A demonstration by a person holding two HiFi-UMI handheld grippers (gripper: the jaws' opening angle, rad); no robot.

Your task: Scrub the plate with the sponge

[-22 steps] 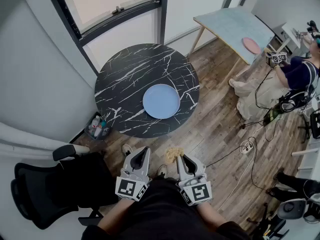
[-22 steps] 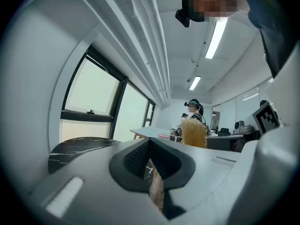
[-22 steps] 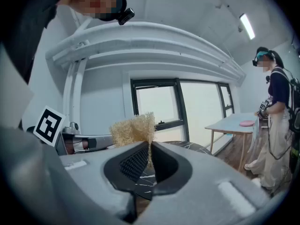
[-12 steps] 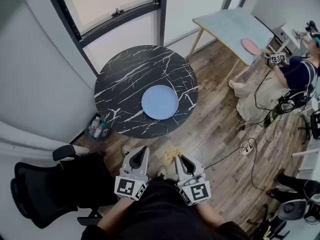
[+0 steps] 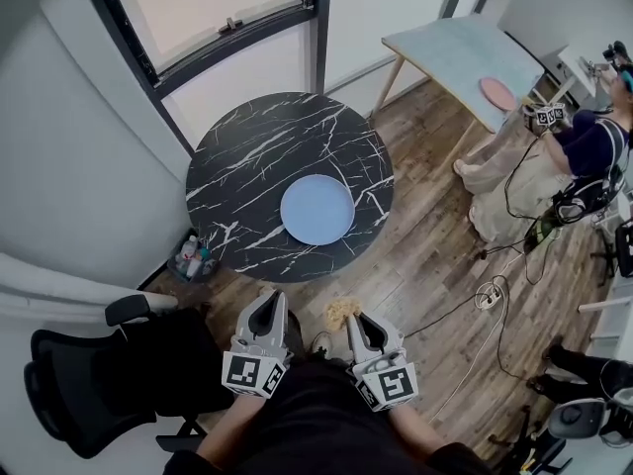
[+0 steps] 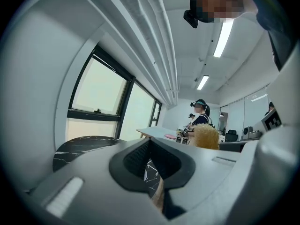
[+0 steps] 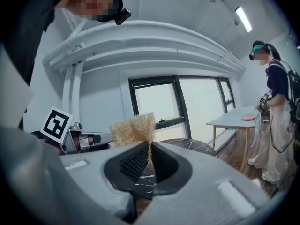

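Straw-yellow sponge (image 5: 342, 311) pinched in right tongs (image 5: 354, 318), its lower part hidden between the jaws; left tongs (image 5: 269, 301) closed, empty; pale-blue plate (image 5: 317, 209) at 4 o'clock on black marble surface (image 5: 247, 146).

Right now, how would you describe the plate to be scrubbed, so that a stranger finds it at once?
Under the big window stands a round black marble table. The plate lies alone on its near right part. It is pale blue, while the pink plate lies on the rectangular table further right.
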